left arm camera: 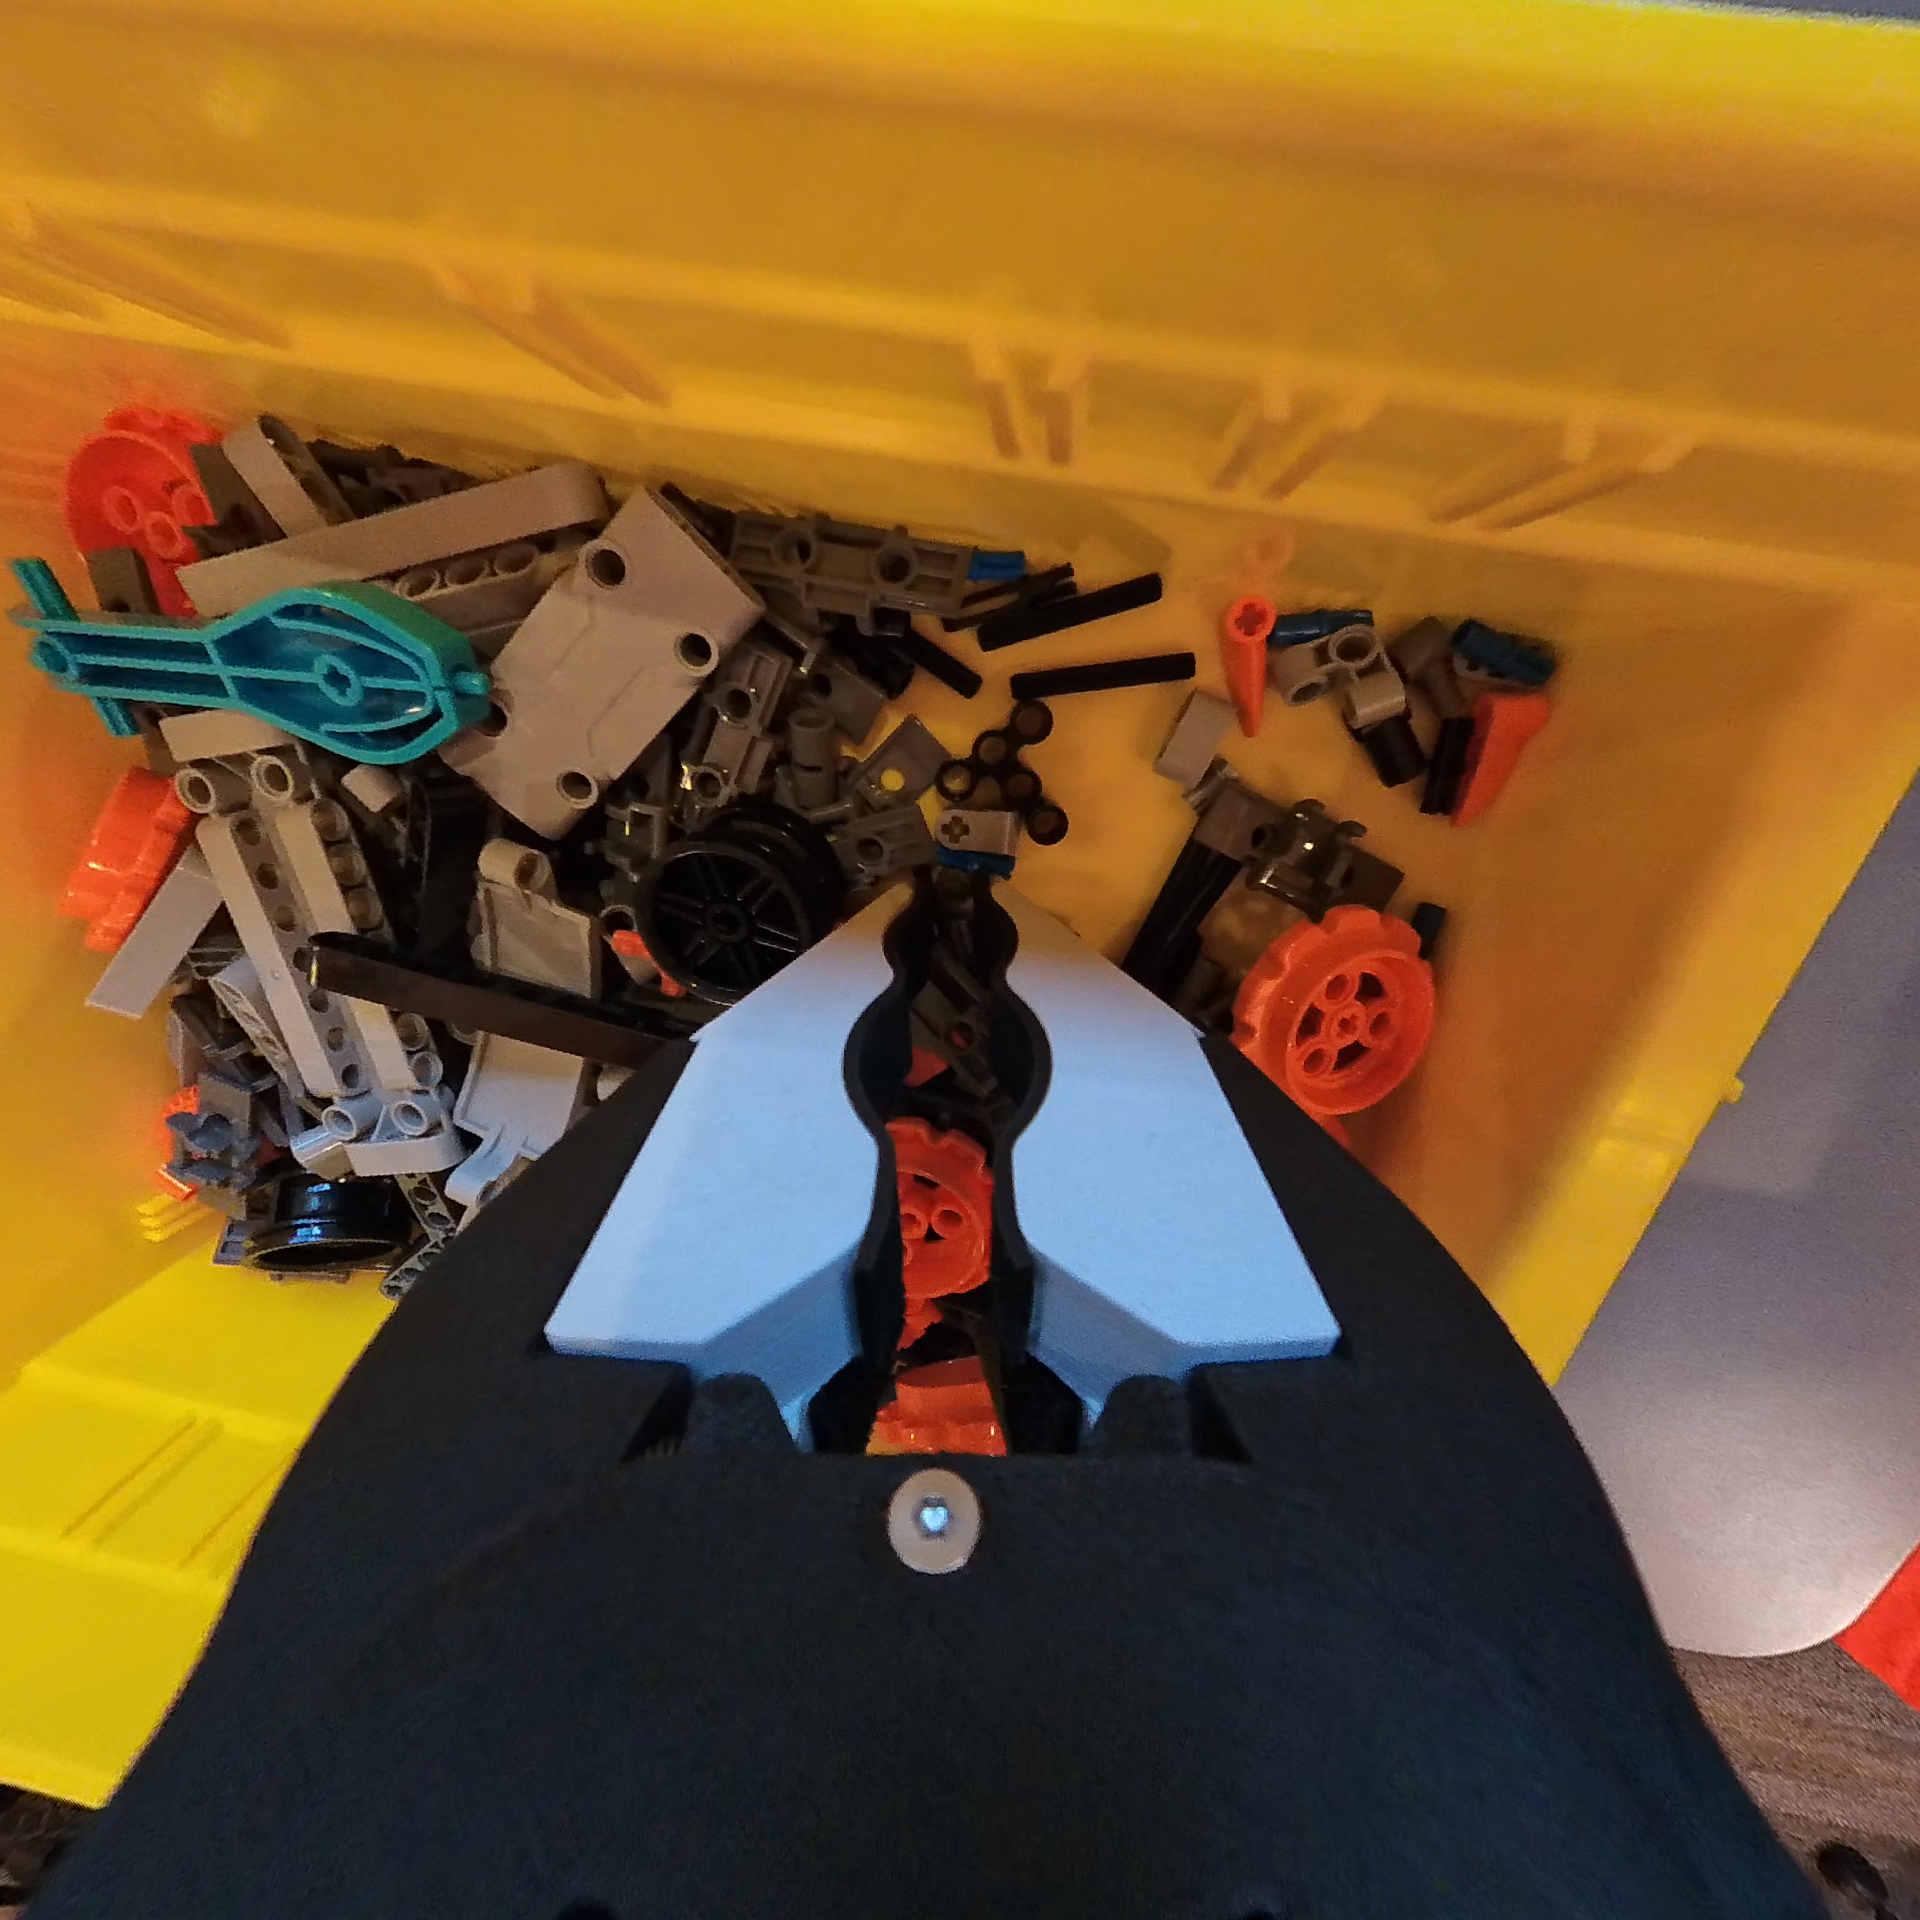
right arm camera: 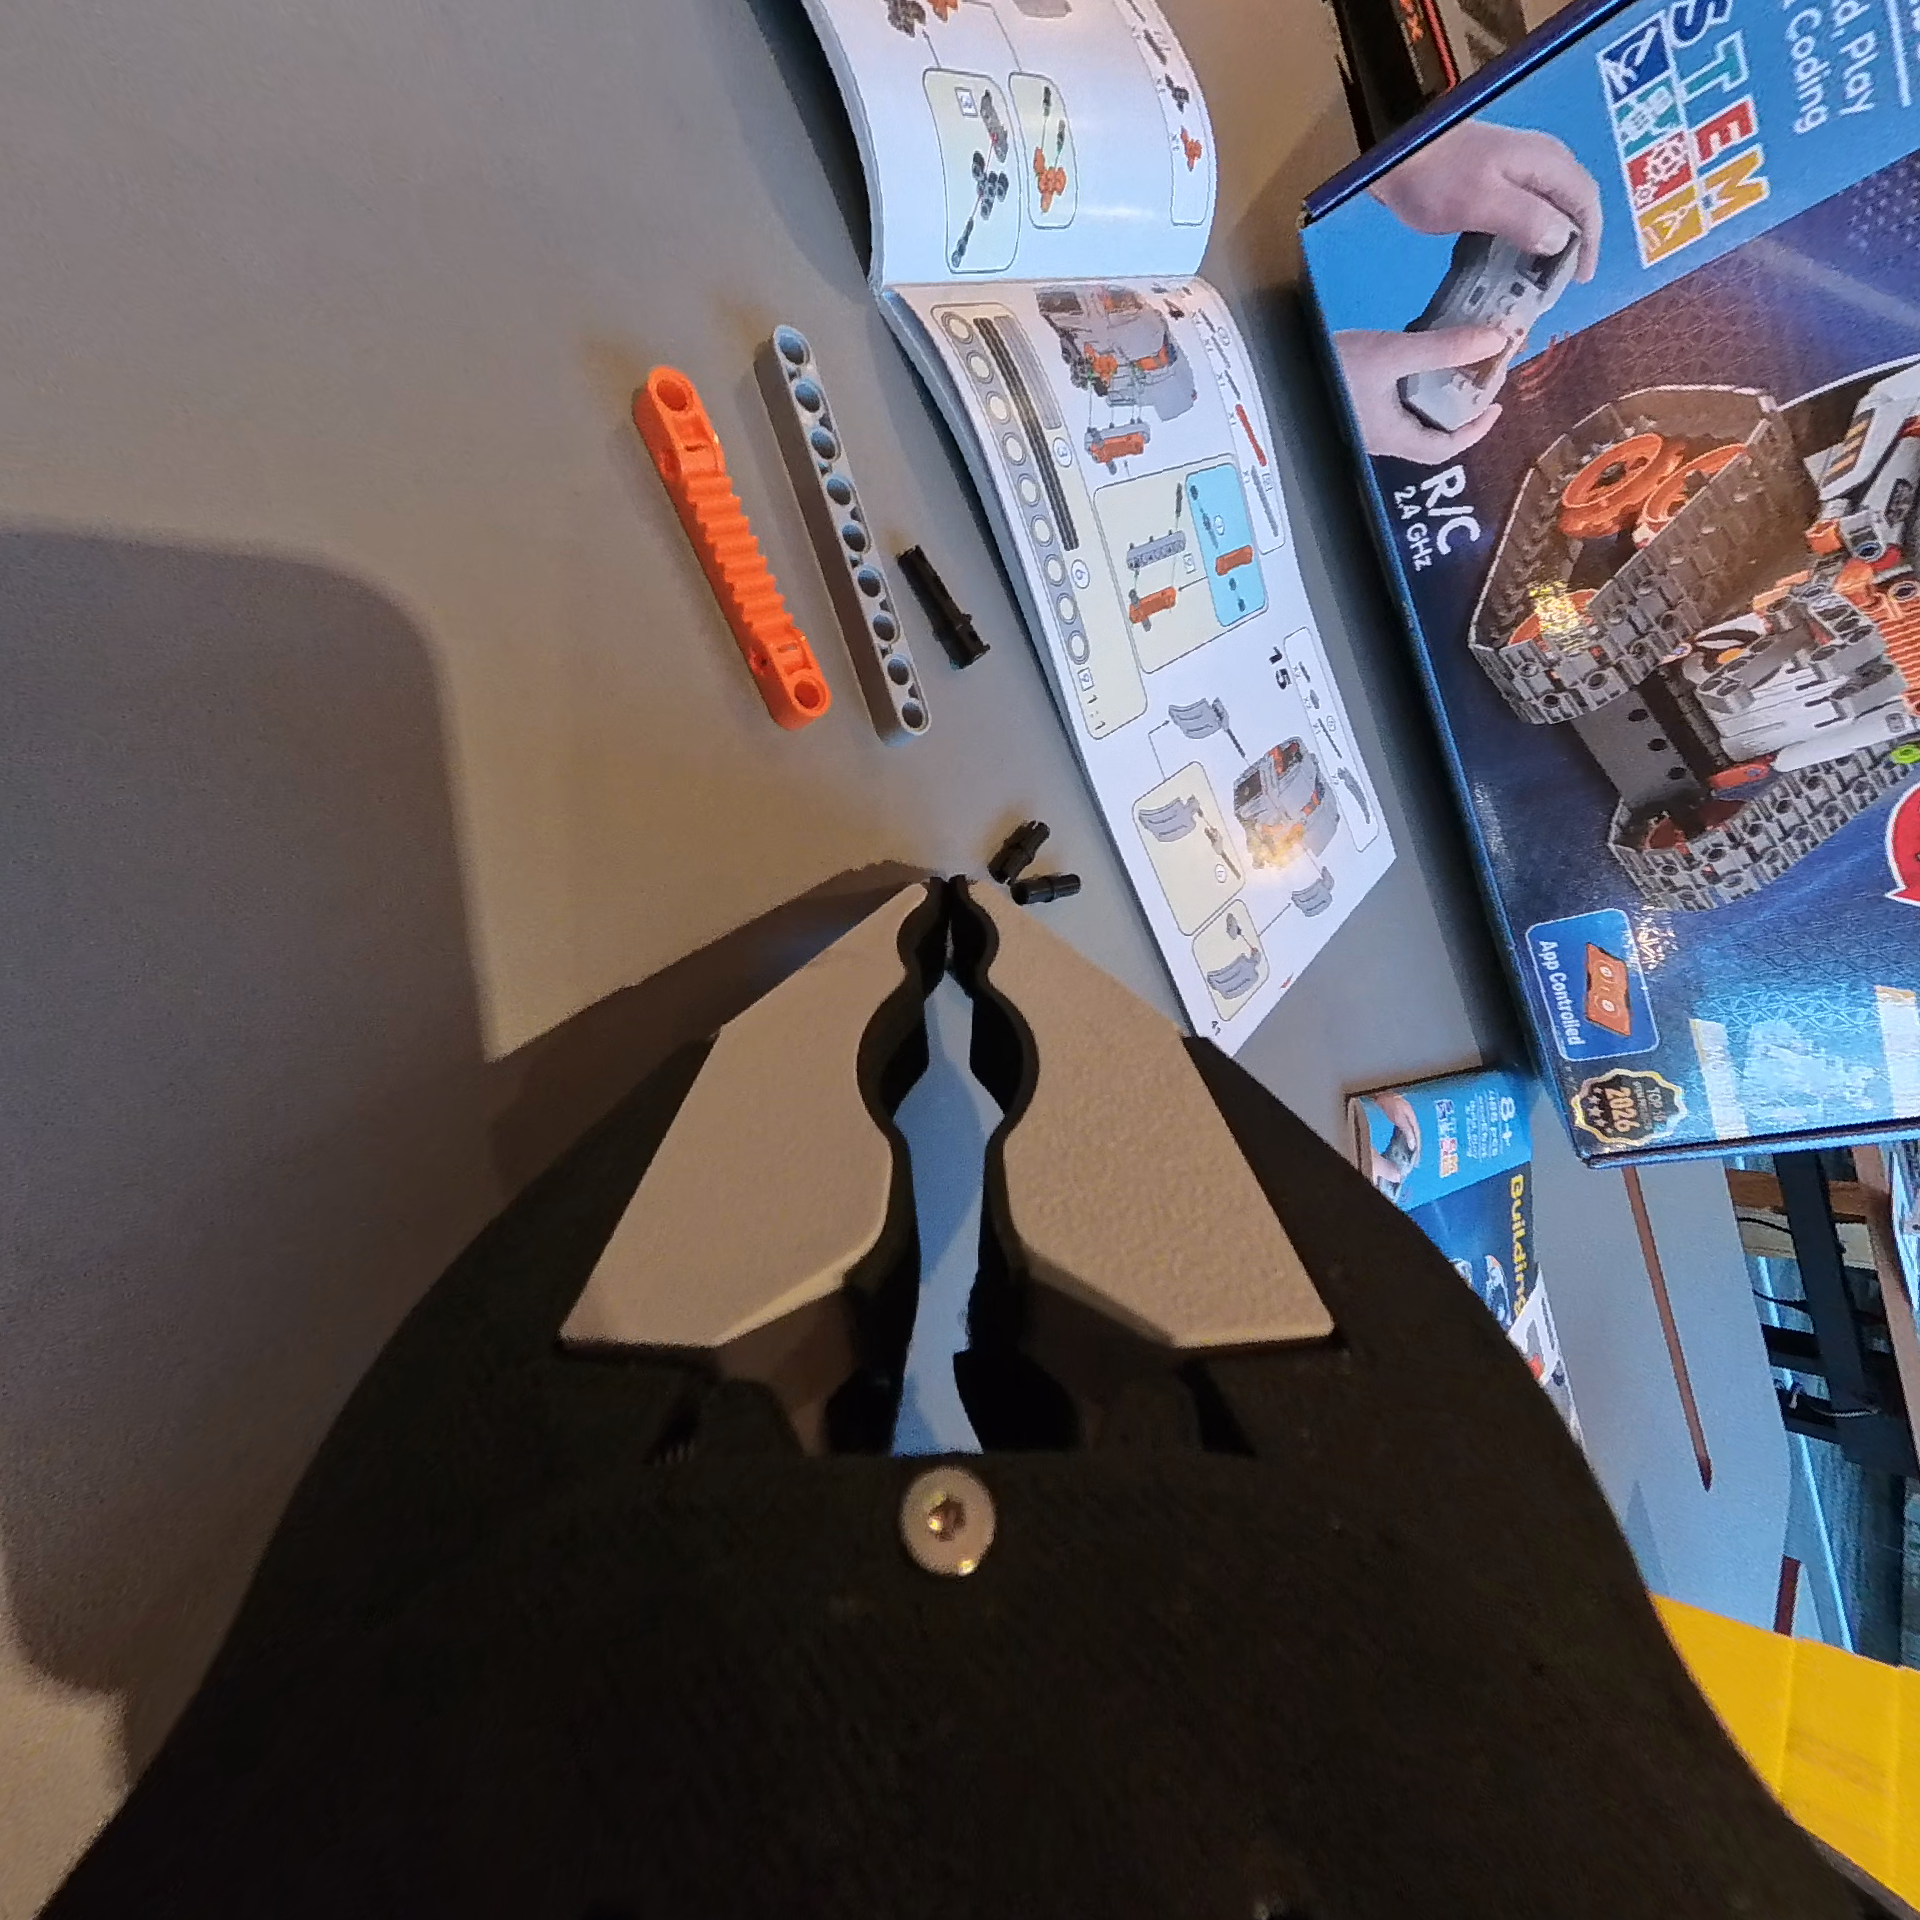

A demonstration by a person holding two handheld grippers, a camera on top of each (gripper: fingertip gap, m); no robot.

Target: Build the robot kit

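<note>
Inside the left wrist view, the left gripper [left arm camera: 958, 883] hangs over a yellow bin [left arm camera: 935, 260] of loose building pieces, its fingers nearly closed and gripping nothing; a black wheel [left arm camera: 732, 914] and an orange gear [left arm camera: 1340, 1013] flank the tips. Seen from the right wrist, the right gripper [right arm camera: 951, 888] has its fingers clenched empty over the grey surface [right arm camera: 312, 260], just beside two black pins [right arm camera: 1029, 868]. An orange toothed bar [right arm camera: 732, 545], a grey beam [right arm camera: 842, 530], an open instruction booklet [right arm camera: 1132, 582] and a printed blue box [right arm camera: 1662, 582] lie beyond.

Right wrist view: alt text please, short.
The right gripper, jaws nearly closed and empty, hovers over a grey table beside two small black pins. Beyond lie an orange toothed beam, a grey holed beam and an open instruction booklet.
</note>
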